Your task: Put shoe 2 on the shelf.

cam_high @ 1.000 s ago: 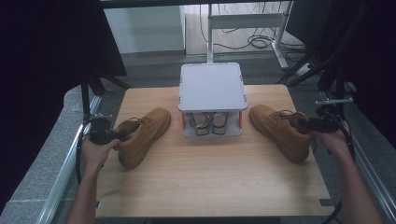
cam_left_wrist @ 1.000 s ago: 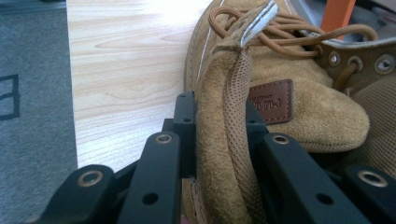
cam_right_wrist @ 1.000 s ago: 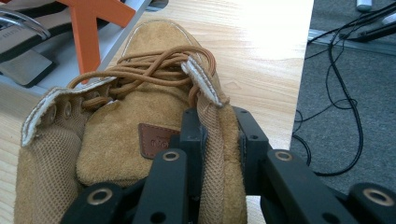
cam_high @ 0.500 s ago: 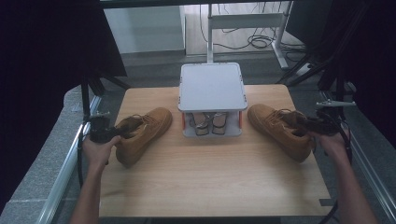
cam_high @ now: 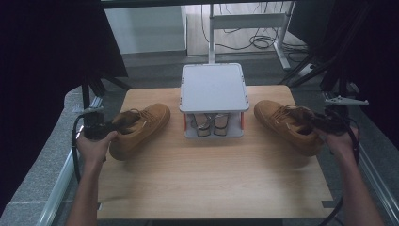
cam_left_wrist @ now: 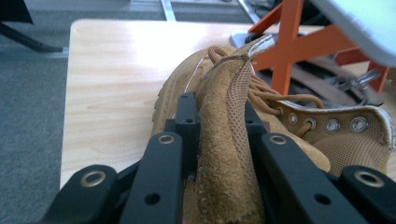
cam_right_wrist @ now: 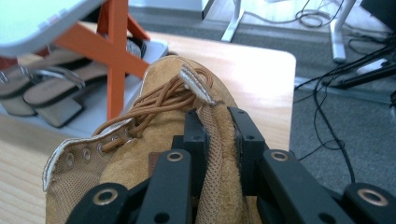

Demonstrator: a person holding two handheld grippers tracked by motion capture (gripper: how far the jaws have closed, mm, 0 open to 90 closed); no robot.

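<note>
Left gripper view: left claw (cam_left_wrist: 217,123) pinches boot (cam_left_wrist: 224,154) collar.

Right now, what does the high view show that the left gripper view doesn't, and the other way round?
The high view takes in the right boot clamped in the right gripper, plus the rack's flat grey top. The left gripper view gives close detail: the black jaws pinch the left boot's tongue, and the rack's orange legs stand behind. Both show the left gripper holding the left boot, the sandals and the wooden table.
</note>
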